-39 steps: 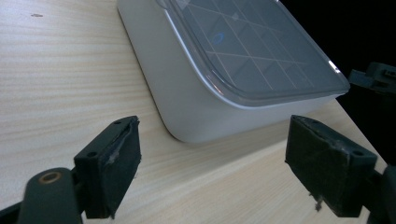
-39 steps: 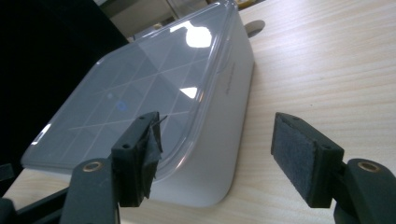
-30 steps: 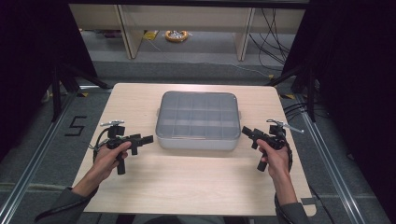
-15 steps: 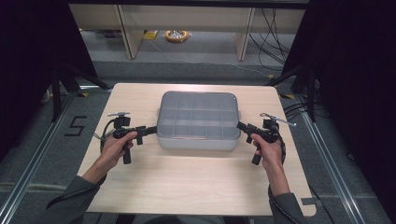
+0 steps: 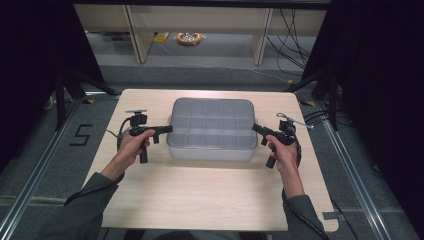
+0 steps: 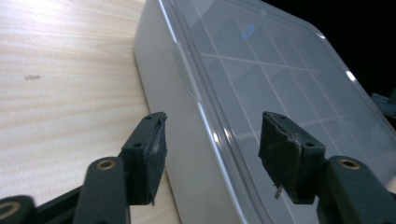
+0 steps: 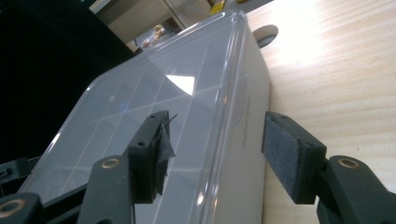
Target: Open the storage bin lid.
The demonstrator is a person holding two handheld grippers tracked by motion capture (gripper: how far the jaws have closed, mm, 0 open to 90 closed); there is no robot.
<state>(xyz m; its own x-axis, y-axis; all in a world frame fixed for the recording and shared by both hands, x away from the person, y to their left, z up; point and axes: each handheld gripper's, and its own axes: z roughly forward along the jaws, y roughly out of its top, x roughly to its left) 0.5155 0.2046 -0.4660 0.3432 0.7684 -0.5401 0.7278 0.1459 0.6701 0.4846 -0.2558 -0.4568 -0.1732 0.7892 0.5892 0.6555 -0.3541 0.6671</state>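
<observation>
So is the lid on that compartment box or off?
On. The clear lid sits flush over the box, its rim overhanging the side wall.

Yellow object point(image 5: 189, 38) under the far shelving, too small and blurred to identify

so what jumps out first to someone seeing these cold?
The grey compartment box with a clear lid, mid-table, its grid of dividers showing through. Next, the two tools flanking it: the left tool at its left rim and the right tool at its right rim. Both have just been closing, jaws straddling the lid's edge with the pads not yet pressing.
</observation>
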